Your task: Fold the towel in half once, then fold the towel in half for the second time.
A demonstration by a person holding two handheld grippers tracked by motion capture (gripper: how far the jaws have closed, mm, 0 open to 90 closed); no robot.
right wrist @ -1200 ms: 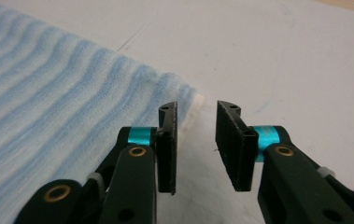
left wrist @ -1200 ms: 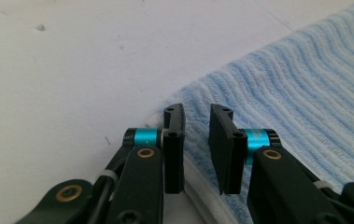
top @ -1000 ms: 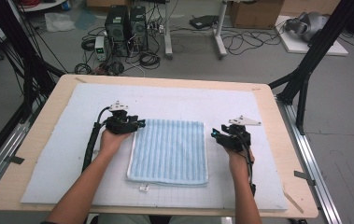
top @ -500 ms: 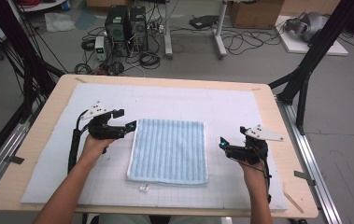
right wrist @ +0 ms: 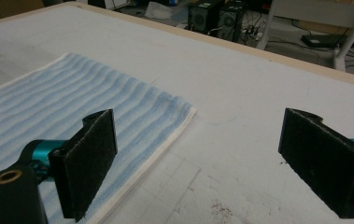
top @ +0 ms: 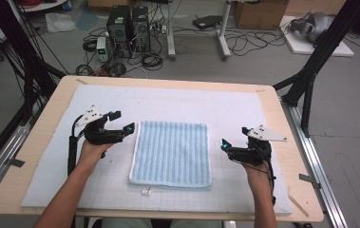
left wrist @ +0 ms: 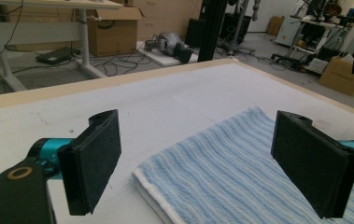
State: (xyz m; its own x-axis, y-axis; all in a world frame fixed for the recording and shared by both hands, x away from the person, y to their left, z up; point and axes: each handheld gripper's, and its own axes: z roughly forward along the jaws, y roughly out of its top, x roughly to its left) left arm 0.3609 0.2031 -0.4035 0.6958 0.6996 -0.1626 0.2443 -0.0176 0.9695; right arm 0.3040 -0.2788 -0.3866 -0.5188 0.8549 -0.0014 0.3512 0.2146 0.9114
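A folded blue-and-white striped towel [top: 172, 153] lies flat in the middle of the white mat [top: 177, 107]. My left gripper [top: 120, 124] hovers just off the towel's far left corner, open, with nothing between its jaws. The left gripper view shows that corner of the towel [left wrist: 221, 172] lying below and between the spread pads. My right gripper [top: 233, 138] is beside the towel's right edge, apart from it and open. In the right gripper view the towel [right wrist: 48, 107] lies to the left, its white edge running under the left pad [right wrist: 90, 161].
The mat covers a wooden table [top: 287, 142] with bare edges on all sides. A small white tag [top: 146, 191] lies on the mat near the towel's front edge. Computers and cables [top: 130, 28] are on the floor beyond the table.
Both grippers have drawn away from the towel's far corners: the left went left, the right went right and toward the near side. The towel stays flat.
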